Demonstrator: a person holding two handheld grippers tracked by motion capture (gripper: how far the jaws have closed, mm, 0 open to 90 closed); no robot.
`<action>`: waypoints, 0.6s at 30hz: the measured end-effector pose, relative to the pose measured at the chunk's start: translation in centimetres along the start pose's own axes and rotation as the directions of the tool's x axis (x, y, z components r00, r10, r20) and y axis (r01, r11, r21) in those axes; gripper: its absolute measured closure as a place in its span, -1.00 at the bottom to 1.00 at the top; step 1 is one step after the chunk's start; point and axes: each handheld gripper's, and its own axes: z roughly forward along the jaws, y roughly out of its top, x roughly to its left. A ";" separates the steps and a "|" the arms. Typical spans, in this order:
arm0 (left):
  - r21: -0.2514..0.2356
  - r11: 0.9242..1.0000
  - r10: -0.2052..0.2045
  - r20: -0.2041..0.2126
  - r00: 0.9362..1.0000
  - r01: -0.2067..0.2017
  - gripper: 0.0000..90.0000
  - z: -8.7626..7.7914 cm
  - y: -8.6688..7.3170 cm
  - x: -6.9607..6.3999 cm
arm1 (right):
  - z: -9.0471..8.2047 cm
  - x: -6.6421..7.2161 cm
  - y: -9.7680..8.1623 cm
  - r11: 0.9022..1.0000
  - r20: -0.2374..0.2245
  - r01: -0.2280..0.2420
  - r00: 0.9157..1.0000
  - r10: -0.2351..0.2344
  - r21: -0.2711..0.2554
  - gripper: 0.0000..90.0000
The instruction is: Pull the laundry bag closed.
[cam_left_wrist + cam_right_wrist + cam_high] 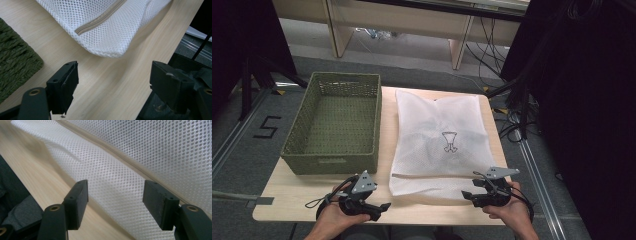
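A black number "5" [266, 127] is being shown on the grey floor at the left of the high view. A small black drawn emblem [450, 141], not readable as text, is being displayed on the white mesh bag [422, 125] at centre.

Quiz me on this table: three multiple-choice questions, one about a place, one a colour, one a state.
1. Where is the basket relative to the mesh bag?
A on top of it
B to its left
C to its right
2. What colour is the basket?
A green
B red
C white
3. How are the left tongs?
A shut on the bag
B shut on the basket
C open

B: the high view shows the basket left of the bag.
A: its weave is green.
C: the jaws stand wide apart over bare table.
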 end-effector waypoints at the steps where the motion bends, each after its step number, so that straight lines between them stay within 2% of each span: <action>1: -0.003 1.000 0.000 0.001 1.000 0.000 -0.49 -0.1 -0.1 -0.1 | -0.1 0.1 -0.1 1.000 -0.002 -0.002 1.000 0.002 -0.001 -0.14; 6: 0.003 1.000 0.016 -0.007 1.000 -0.016 -0.48 -0.2 -0.1 -0.3 | -0.3 0.5 -0.7 1.000 0.006 0.009 1.000 -0.009 0.008 -0.14; 18: 0.010 1.000 0.019 -0.015 1.000 -0.019 -0.47 0.0 -0.1 -0.3 | 0.1 0.4 -0.7 0.999 0.005 0.045 0.999 -0.045 0.026 -0.15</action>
